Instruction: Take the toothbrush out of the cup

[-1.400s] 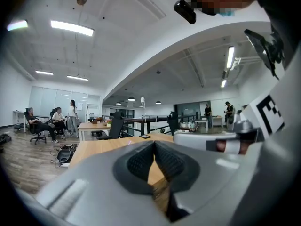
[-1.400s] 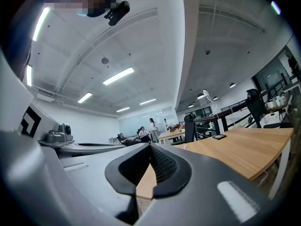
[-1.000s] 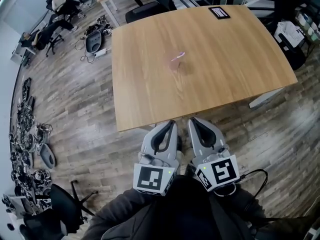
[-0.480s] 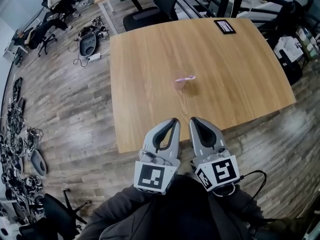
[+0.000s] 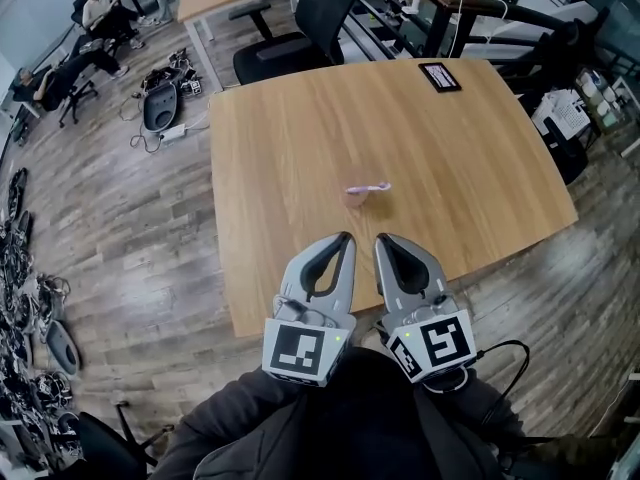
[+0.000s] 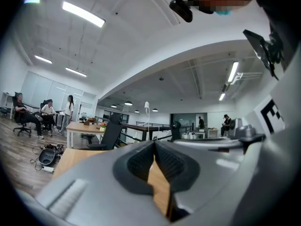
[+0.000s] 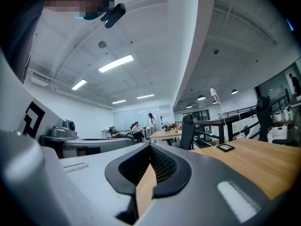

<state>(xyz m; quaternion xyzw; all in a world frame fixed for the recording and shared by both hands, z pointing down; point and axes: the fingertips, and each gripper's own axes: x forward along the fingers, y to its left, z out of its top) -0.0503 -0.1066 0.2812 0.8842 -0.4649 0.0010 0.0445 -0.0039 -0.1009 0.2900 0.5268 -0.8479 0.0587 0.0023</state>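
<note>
A small pink cup (image 5: 356, 196) stands near the middle of the wooden table (image 5: 270, 148), with a pink toothbrush (image 5: 369, 187) resting in it and sticking out to the right. Both grippers are held side by side at the table's near edge, pointing level toward the cup and well short of it. My left gripper (image 5: 344, 237) is shut with nothing in it; in the left gripper view its pads (image 6: 141, 160) meet at the tip. My right gripper (image 5: 382, 239) is shut and empty too, and its fingertips (image 7: 162, 161) touch in the right gripper view.
A black flat device (image 5: 438, 76) lies at the table's far right corner. A black office chair (image 5: 300, 13) stands behind the table. Cables and gear (image 5: 160, 108) litter the floor at left. People sit at the far left (image 5: 85, 13). Shelving (image 5: 565, 108) stands right.
The table and cup have come nearer in the head view. Both grippers have moved forward together, so their tips now reach over the table's near edge.
</note>
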